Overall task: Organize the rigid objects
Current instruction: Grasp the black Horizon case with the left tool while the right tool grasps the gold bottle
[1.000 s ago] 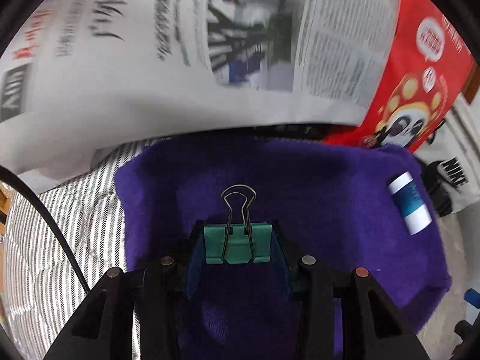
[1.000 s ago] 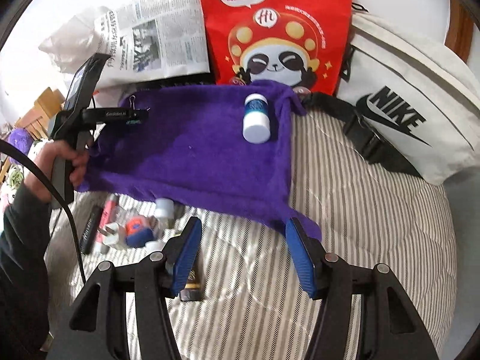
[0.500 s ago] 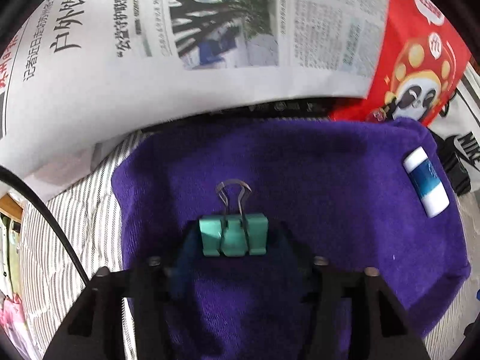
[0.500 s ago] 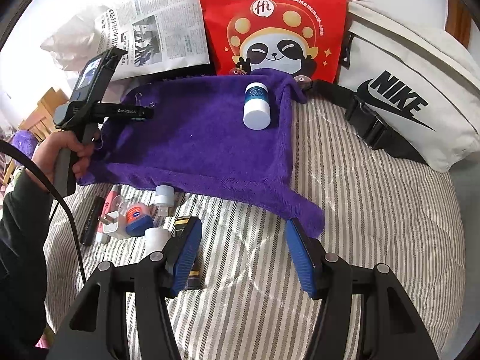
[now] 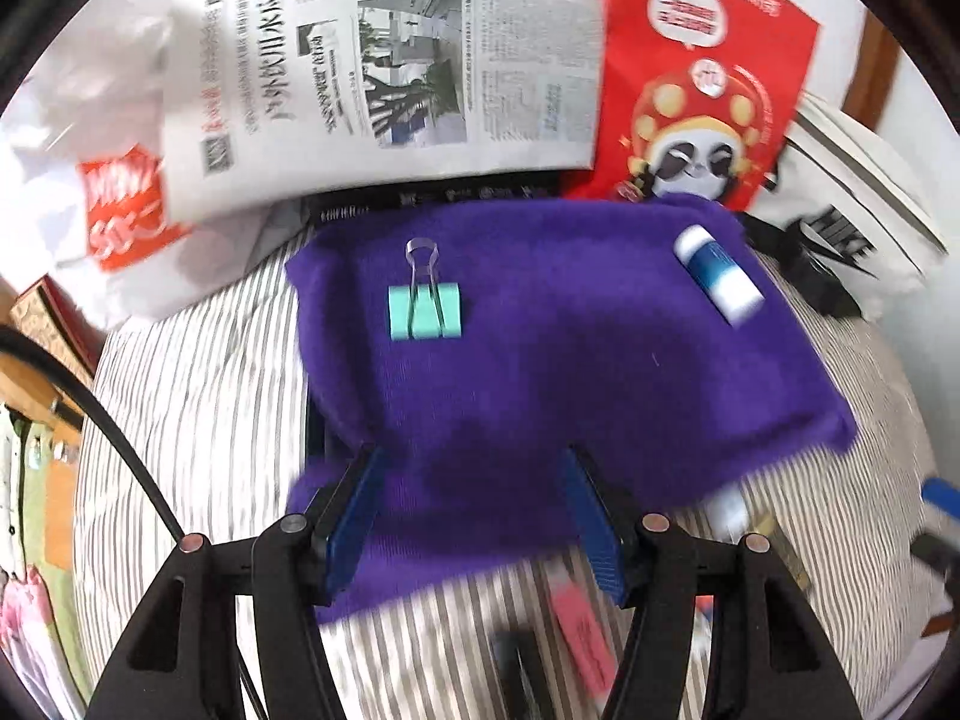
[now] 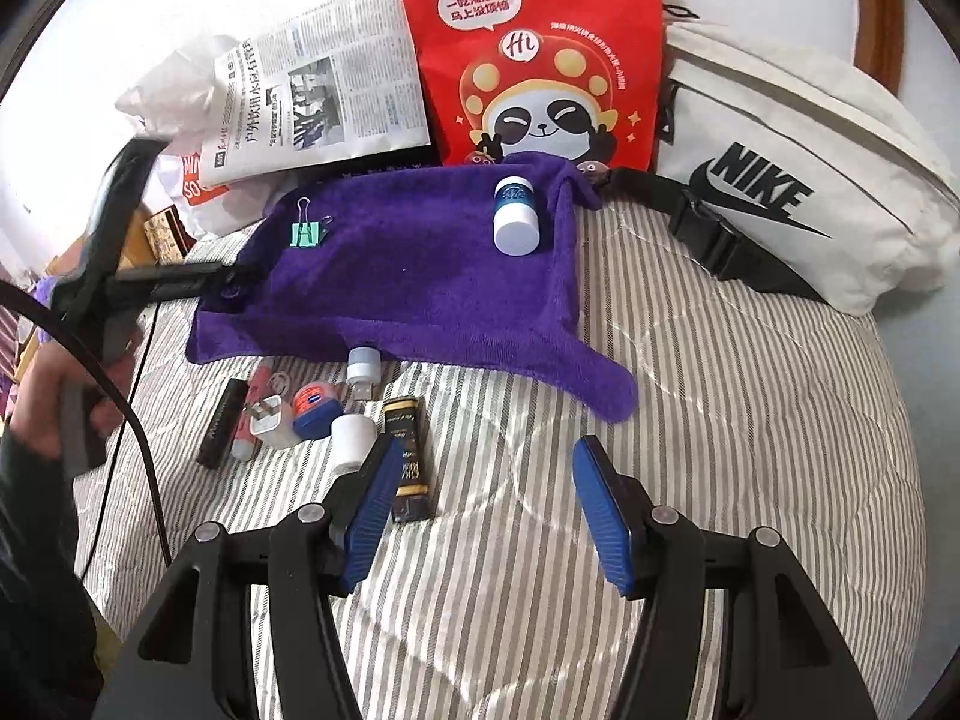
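A green binder clip (image 5: 425, 311) (image 6: 307, 234) lies free on the far left part of the purple towel (image 5: 570, 360) (image 6: 420, 276). A blue and white bottle (image 5: 717, 273) (image 6: 516, 216) lies near the towel's far right corner. My left gripper (image 5: 474, 498) is open and empty, well back from the clip, above the towel's near edge; in the right wrist view it (image 6: 231, 276) sits at the towel's left edge. My right gripper (image 6: 492, 498) is open and empty over the striped quilt (image 6: 720, 420), with a black and gold tube (image 6: 408, 456) by its left finger.
Several small items lie just in front of the towel: a white cap bottle (image 6: 354, 438), an orange and blue tin (image 6: 315, 408), a white charger (image 6: 270, 420), a black stick (image 6: 222, 432). Behind stand a newspaper (image 6: 312, 102), a red panda bag (image 6: 534, 54) and a white Nike bag (image 6: 798, 180).
My left gripper let go of the green clip, opened, and pulled back and up from it; the clip stays on the towel. My right gripper drew back slightly, still open.
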The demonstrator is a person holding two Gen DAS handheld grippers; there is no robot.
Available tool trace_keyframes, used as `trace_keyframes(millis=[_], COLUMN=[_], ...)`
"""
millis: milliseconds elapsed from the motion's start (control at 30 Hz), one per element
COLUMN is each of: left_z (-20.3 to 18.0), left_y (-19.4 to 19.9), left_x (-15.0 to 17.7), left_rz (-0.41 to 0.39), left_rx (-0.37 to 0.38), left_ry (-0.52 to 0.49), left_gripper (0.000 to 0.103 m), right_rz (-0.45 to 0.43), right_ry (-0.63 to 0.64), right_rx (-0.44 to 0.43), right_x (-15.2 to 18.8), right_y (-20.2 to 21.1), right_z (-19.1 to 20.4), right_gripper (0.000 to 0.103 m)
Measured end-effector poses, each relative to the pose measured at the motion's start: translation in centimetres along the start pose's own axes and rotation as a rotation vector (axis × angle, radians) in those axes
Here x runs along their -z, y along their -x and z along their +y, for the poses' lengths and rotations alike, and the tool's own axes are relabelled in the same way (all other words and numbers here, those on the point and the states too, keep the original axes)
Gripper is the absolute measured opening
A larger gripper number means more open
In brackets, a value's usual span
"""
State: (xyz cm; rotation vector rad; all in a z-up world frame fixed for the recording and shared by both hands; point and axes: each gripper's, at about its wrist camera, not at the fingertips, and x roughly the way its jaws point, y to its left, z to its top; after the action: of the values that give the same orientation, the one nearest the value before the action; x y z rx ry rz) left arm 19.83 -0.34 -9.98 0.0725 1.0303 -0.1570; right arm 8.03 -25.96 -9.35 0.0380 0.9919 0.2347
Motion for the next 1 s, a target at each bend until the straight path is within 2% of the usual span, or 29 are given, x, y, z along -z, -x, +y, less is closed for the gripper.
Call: trace_keyframes(millis=[133,300,433,567,767,833,900,1000], left_z=[2.2,2.1,1.9,1.4,2.8,2.5,2.0,1.4], left_y=[0.9,-0.1,-1.1,-0.7,0.2,0.1,0.1,-0.1], left_x=[4.4,8.3,9.7,10.9,12.0,11.9,11.7,11.4], left_rz=[0.031,0.085,0.107,0.070,0.066,0.047,0.036,0.031], left_rx=[0.011,0.030,0.007,-0.040,-0.027,-0.017,0.000,0.008], left_ry=[0.024,0.043,0.044,-0.011,0.008,-0.011,-0.037,-0.049], left_gripper=[0.059,0.059,0.058,0.059,0.055,0.046,0.022,0.021], right_rz=[-0.014,-0.013,0.004,0.026,0.038,0.042,0.049,0.057], right_ry=[-0.016,-0.021,-0.015,-0.008,-0.001,0.012,0.020,0.016], right_rx=[0.000,0.008,0.018,0.025,0.011,0.007,0.007,-0.003], right_x=[1.0,2.2,3.2,4.0,4.6,4.6,4.6,4.6], right_y=[1.1,1.7,1.6,1.2,0.6,0.3,-0.2,-0.8], right_z=[0.0,0.1,0.2,0.4,0.7,0.9,1.2,1.2], right_gripper=[0.059,0.060,0.061,0.061,0.061,0.061,0.061,0.061])
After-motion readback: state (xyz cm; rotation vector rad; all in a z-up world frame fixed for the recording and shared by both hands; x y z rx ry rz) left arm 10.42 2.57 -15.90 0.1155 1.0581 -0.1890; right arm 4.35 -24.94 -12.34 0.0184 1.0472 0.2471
